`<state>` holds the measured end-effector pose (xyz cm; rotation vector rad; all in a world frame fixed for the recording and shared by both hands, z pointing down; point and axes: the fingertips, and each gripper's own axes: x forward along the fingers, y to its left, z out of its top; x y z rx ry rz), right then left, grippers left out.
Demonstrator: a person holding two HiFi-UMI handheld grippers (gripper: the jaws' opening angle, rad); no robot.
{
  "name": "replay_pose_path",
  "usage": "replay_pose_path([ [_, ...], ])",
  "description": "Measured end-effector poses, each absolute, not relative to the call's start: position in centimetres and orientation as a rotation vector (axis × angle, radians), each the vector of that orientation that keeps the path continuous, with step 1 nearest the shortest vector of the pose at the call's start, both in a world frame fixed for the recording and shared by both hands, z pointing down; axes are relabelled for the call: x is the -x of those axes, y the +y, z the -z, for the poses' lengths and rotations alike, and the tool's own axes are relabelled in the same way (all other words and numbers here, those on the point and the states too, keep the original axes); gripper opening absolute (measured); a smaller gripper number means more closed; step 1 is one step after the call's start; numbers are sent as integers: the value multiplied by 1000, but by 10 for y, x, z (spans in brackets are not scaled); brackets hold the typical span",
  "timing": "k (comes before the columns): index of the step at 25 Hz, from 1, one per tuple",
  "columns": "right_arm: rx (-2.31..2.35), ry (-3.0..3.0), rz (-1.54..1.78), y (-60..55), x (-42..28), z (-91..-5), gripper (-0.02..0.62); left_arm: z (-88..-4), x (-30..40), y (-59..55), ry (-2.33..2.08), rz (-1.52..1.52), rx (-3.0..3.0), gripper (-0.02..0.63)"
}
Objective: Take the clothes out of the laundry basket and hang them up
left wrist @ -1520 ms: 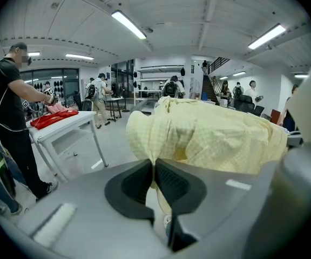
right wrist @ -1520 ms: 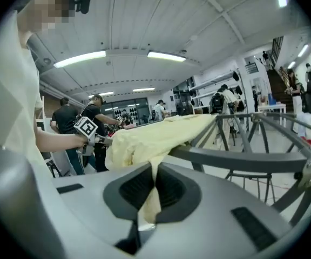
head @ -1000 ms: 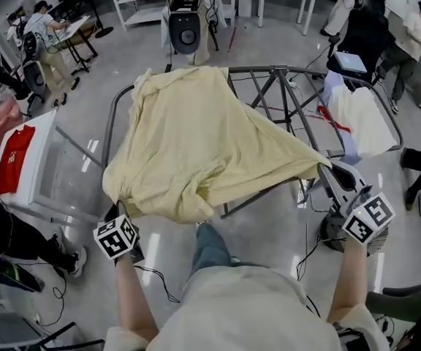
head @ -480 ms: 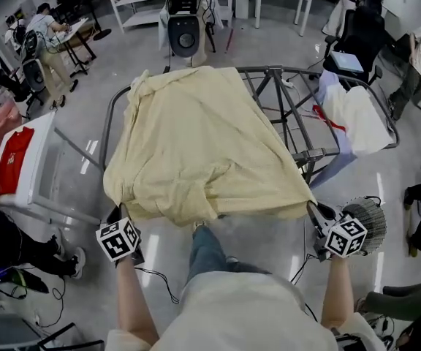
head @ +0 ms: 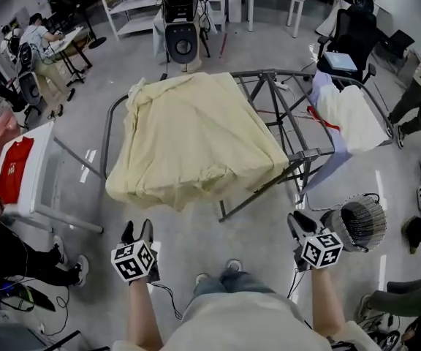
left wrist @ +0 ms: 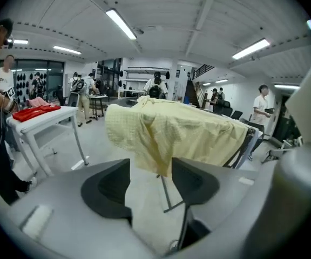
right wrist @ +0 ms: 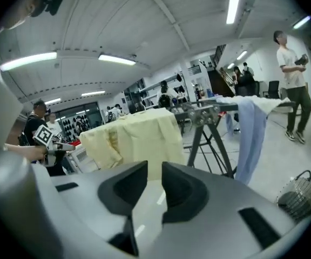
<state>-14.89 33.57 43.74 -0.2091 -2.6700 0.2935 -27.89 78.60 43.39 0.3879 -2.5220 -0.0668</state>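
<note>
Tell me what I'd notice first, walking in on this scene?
A big pale yellow garment draped over the metal drying rack at the centre draws the eye first, with white and lilac clothes hanging at the rack's right end. Below it, the left gripper and right gripper, each carrying a marker cube, have just been opening their jaws, and nothing is between them.
</note>
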Motion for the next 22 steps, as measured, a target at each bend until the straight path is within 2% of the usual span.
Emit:
replay_pose_path([
  [4,303,-2776,-217,385,162,-397,5,-419,254,738,-2528,143,-630,202],
  [9,429,-2816,-153,445,137,-361,2,-395,208,680,-2503,169,-944,52],
  [10,421,-2824,-123,452,128,-357,2,-392,196,673,-2501,172,-983,38],
  [22,237,-2880,-11,515,-35,-341,2,-382,28,654,-2406,127,-1273,12],
])
